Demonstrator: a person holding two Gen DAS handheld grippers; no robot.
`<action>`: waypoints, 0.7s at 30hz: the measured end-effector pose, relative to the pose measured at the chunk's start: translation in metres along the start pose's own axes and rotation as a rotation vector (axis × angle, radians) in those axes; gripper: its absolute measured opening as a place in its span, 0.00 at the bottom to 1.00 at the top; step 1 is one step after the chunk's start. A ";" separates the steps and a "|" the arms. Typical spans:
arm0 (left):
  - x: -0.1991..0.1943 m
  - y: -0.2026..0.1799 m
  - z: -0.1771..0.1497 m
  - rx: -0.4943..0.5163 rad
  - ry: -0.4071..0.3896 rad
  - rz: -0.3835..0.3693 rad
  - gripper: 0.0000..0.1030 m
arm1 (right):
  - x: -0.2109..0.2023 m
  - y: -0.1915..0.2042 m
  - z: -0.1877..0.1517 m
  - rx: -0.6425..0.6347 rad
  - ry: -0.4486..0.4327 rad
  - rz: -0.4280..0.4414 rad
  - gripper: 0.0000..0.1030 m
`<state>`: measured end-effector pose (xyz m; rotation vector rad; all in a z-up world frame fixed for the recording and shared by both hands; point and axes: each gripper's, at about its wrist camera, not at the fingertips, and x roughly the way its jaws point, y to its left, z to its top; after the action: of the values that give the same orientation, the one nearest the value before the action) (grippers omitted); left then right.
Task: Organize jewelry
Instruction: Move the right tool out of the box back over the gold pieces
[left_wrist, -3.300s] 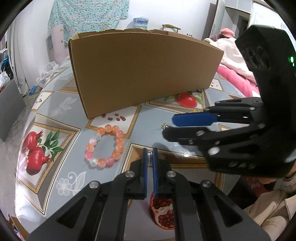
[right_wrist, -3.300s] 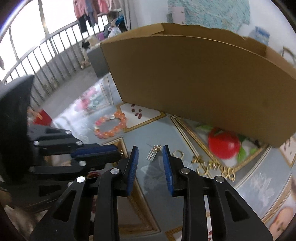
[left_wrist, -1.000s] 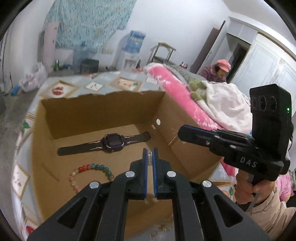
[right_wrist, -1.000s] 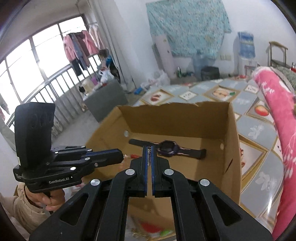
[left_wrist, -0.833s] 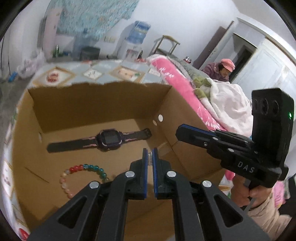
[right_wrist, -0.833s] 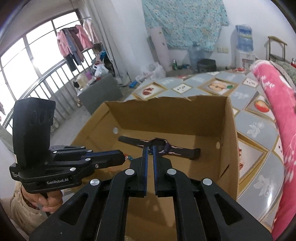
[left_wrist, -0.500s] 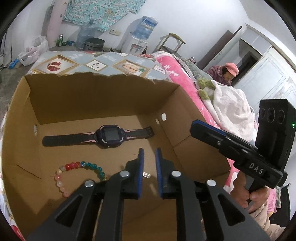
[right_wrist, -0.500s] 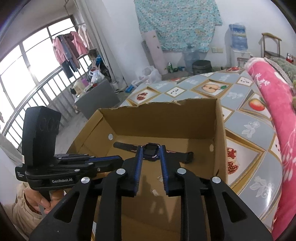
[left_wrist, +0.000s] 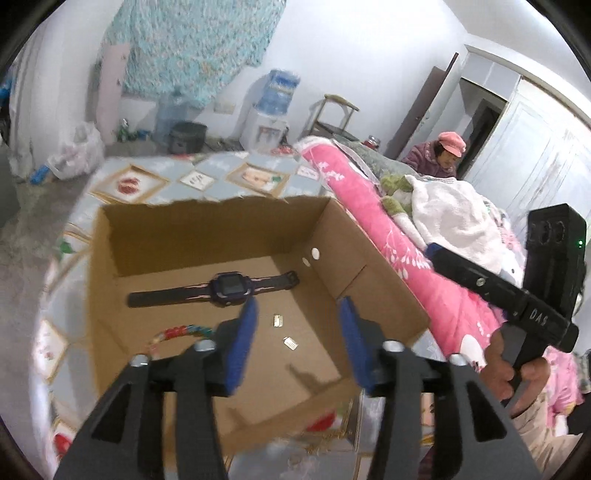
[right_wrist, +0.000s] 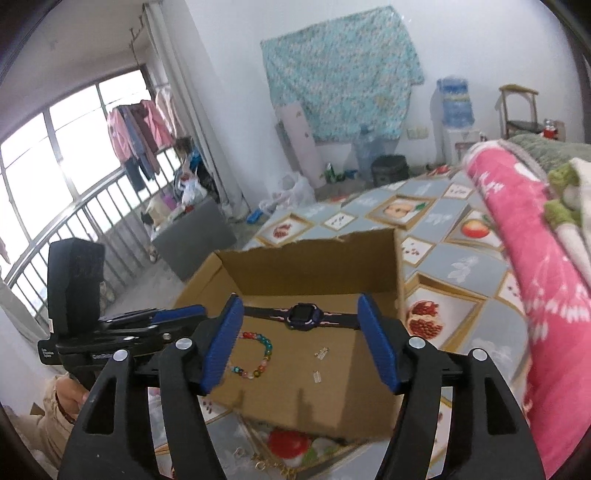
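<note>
An open cardboard box (left_wrist: 384, 295) (right_wrist: 373, 402) stands on the table. On its floor lie a dark watch (left_wrist: 229, 286) (right_wrist: 304, 315), a coloured bead bracelet (left_wrist: 177, 330) (right_wrist: 258, 354) and two small silver earrings (left_wrist: 279, 320) (left_wrist: 290, 343) (right_wrist: 320, 353) (right_wrist: 317, 376). My left gripper (left_wrist: 295, 336) is open and empty above the box's near side. My right gripper (right_wrist: 301, 339) is open and empty, also above the box. Each gripper shows in the other's view, the right one (left_wrist: 491, 284) and the left one (right_wrist: 162, 321).
Gold rings and chain pieces (right_wrist: 266, 461) lie on the fruit-patterned tablecloth (right_wrist: 443, 273) in front of the box. A pink quilt (left_wrist: 406, 258) (right_wrist: 535, 258) borders the table on the right. A person in a pink hat (left_wrist: 443, 155) sits behind.
Both grippers opened and let their earrings drop into the box. Both have since drawn back and up from the box, jaws now wide.
</note>
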<state>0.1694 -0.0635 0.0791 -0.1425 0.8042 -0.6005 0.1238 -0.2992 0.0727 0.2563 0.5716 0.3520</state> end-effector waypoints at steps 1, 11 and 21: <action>-0.009 -0.003 -0.003 0.015 -0.010 0.022 0.57 | -0.008 0.000 -0.003 0.003 -0.013 -0.010 0.62; -0.080 -0.019 -0.056 0.125 -0.017 0.097 0.81 | -0.042 0.000 -0.074 0.055 0.041 -0.170 0.72; -0.044 -0.016 -0.128 0.104 0.155 0.193 0.85 | -0.011 0.018 -0.142 0.004 0.252 -0.286 0.81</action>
<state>0.0472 -0.0395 0.0240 0.0773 0.9223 -0.4735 0.0304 -0.2669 -0.0313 0.1312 0.8458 0.1057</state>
